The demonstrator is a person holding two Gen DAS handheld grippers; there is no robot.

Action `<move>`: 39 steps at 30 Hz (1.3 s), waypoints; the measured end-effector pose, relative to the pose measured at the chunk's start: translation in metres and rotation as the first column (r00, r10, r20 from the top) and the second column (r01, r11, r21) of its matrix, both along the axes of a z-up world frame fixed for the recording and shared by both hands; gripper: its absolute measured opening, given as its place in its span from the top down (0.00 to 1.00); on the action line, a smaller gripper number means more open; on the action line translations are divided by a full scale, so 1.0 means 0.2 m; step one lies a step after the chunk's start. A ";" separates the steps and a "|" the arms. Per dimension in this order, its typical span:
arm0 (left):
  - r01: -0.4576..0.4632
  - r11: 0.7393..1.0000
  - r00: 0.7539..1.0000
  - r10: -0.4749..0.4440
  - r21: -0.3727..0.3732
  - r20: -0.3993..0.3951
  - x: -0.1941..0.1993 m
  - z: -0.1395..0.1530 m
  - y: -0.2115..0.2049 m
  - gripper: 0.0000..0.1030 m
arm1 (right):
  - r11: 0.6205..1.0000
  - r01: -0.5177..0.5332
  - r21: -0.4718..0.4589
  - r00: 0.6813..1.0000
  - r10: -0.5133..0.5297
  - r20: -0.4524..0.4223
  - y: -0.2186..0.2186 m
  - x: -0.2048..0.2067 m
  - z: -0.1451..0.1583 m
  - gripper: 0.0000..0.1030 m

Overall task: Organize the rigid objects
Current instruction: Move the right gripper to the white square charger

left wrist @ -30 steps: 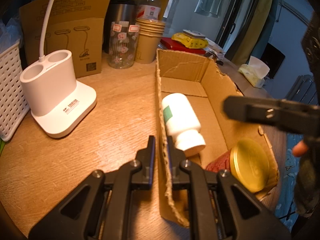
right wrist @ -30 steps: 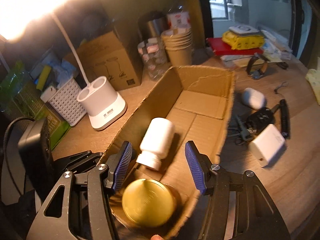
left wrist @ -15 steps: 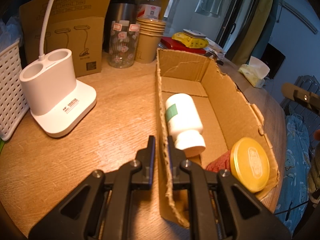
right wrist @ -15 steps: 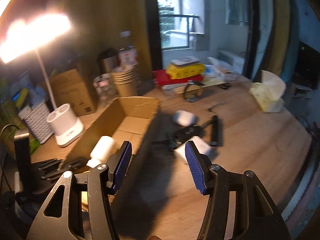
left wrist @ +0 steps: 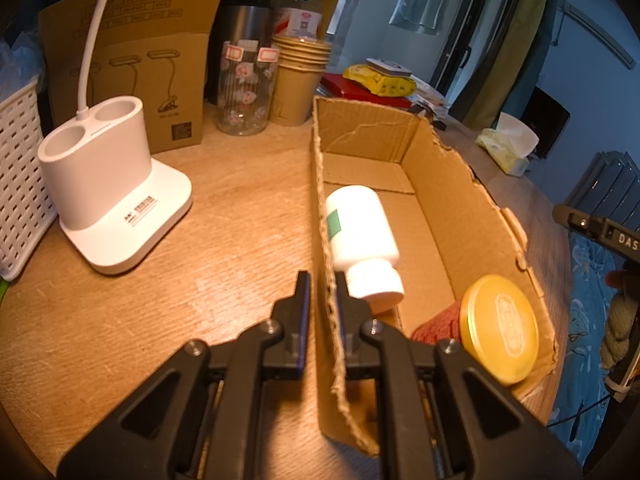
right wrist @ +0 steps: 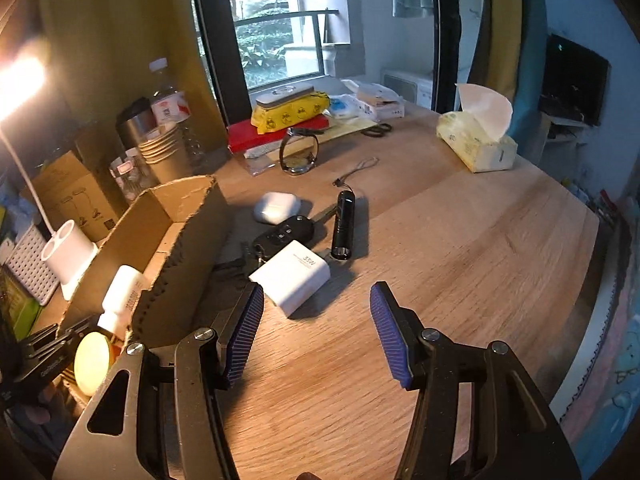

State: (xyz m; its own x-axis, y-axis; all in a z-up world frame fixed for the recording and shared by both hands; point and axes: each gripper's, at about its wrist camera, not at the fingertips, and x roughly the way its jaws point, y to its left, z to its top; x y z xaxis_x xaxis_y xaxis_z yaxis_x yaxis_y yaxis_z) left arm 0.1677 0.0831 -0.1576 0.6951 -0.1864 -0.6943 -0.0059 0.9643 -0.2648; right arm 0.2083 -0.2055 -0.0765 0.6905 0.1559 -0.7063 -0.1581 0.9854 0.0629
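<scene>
cardboard, torn along its top edge, sits pinched between the jaws of the left gripper [left wrist: 322, 300]: they are closed on the near left wall of the open cardboard box [left wrist: 452, 184], one finger outside and one inside. the box rests on the wooden counter [left wrist: 224, 240]. inside it a white bottle [left wrist: 358, 232] lies on its side against that same wall, cap toward the camera, and a gold-lidded jar [left wrist: 498, 328] with a red body lies tipped in the near right corner.

the right gripper [right wrist: 316, 332] hangs over bare counter to the right of the box, its jaws wide apart with nothing between them. just ahead of its left finger lies a white charger [right wrist: 294, 276]. touching or nearly touching the charger's far side is a black car key [right wrist: 286, 234]; a black flashlight [right wrist: 344, 224] lies just beside these, and a white earbud case [right wrist: 276, 207] sits a little beyond the key, near the box's right wall. a wristwatch [right wrist: 299, 152] stands on edge farther back, and a yellow tissue pack [right wrist: 476, 140] lies well apart to the right.

left of the box stands a white lamp base [left wrist: 108, 196], with a white basket [left wrist: 18, 176] beside it at the edge of view. behind them are a brown lamp carton [left wrist: 160, 72], a floral glass [left wrist: 246, 88] and a stack of paper cups [left wrist: 300, 76].
</scene>
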 end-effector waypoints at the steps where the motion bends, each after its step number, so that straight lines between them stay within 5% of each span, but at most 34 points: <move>1: 0.000 1.000 1.000 0.000 0.000 0.000 0.00 0.00 0.00 0.89 | 1.000 0.002 0.002 1.000 -0.002 -0.001 0.00 0.01 -0.01 0.43; 4: 0.001 1.000 1.000 -0.001 -0.001 0.000 0.00 0.00 0.00 0.89 | 1.000 0.018 0.012 1.000 -0.018 -0.006 0.00 0.04 -0.04 0.28; 18: 0.007 1.000 1.000 -0.007 -0.014 -0.003 0.01 0.00 0.01 0.89 | 0.999 0.028 0.036 0.996 -0.025 -0.089 0.15 0.28 -0.27 0.28; 39: 0.010 1.000 1.000 -0.010 -0.026 -0.007 0.01 -0.01 0.01 0.89 | 0.999 0.038 0.004 0.990 -0.037 -0.139 0.21 0.35 -0.35 0.33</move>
State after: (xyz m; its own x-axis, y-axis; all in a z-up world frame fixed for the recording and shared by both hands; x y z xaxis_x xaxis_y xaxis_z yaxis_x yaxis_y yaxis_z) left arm 0.1689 0.0857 -0.1597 0.6883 -0.2112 -0.6940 0.0016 0.9571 -0.2896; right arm 0.2775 -0.1636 -0.1463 0.5916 0.1368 -0.7946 -0.1098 0.9900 0.0887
